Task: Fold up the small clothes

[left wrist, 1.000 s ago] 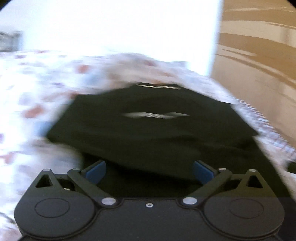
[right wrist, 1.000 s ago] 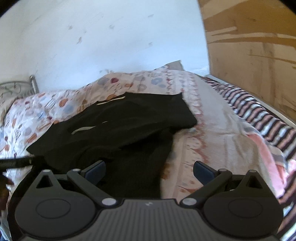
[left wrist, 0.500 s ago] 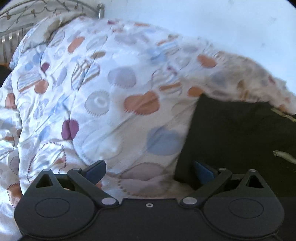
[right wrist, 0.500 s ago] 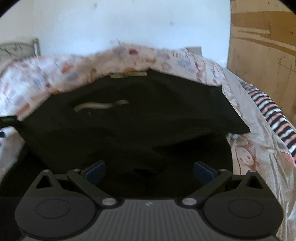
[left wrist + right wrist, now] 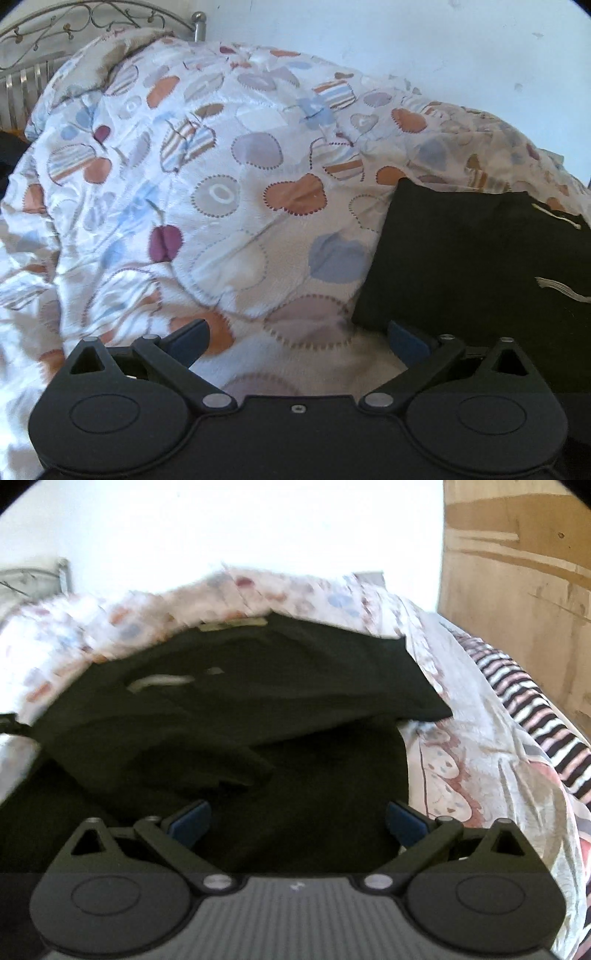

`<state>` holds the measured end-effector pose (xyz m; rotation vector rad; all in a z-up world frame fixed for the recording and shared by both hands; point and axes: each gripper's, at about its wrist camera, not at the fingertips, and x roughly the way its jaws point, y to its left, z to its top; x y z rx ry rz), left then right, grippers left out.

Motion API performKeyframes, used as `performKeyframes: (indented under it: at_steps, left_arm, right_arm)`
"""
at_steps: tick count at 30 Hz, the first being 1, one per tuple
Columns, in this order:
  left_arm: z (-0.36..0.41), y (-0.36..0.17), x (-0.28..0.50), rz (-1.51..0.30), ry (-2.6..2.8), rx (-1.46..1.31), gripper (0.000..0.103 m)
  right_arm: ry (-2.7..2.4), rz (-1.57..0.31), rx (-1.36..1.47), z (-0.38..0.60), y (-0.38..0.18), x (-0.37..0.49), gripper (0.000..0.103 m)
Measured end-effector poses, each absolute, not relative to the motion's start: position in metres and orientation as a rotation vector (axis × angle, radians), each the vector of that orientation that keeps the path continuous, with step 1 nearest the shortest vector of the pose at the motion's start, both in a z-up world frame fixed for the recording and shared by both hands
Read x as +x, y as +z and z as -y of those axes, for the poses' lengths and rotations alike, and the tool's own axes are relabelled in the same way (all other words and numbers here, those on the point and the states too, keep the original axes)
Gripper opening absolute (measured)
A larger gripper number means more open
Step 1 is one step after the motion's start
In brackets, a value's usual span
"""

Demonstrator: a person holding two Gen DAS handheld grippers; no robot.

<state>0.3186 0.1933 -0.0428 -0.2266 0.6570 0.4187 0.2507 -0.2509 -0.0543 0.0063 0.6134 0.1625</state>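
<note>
A black garment (image 5: 258, 716) with a pale logo mark lies partly folded on a patterned bed cover (image 5: 443, 686). In the left wrist view the garment (image 5: 480, 266) fills the right side, with a straight folded left edge. My left gripper (image 5: 297, 341) is open and empty, low over the cover, its right finger next to the garment's near left corner. My right gripper (image 5: 297, 821) is open and empty, low over the garment's near part. The garment's near edge is hidden behind the gripper bodies.
The heart and circle patterned duvet (image 5: 207, 192) bulges up at left. A metal headboard (image 5: 74, 22) stands behind it. A striped blanket (image 5: 524, 701) lies at the bed's right side, and a wooden panel (image 5: 524, 576) stands beyond. A white wall (image 5: 406, 44) is behind.
My left gripper swung left off the garment to its left edge and has since held nearly still. My right gripper moved left and in over the garment.
</note>
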Motion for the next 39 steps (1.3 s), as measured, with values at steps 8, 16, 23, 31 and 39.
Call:
performKeyframes:
  at_steps: [8,16,23,31,39]
  left_arm:
    - [-0.143,-0.015,0.244,-0.643,0.322,-0.16,0.102]
    - [-0.08,-0.006,0.166,-0.637,0.171,-0.082,0.102]
    - [-0.028,-0.013,0.125,-0.651,0.027,-0.051,0.102]
    - [0.006,-0.023,0.103,-0.682,-0.044,-0.053,0.102]
    - [0.007,-0.027,0.097,-0.717,-0.058,-0.052,0.102]
  right_arm:
    - [0.366,-0.503,0.03,0.285,-0.033,0.184,0.103]
    - [0.466,-0.364,-0.323,0.294,-0.028,0.091,0.103]
    - [0.468,-0.425,-0.501,0.29,-0.055,0.046,0.103]
    - [0.374,-0.428,-0.748,0.259,-0.099,0.044,0.103]
    - [0.32,-0.364,-0.777,0.249,-0.104,0.05,0.095]
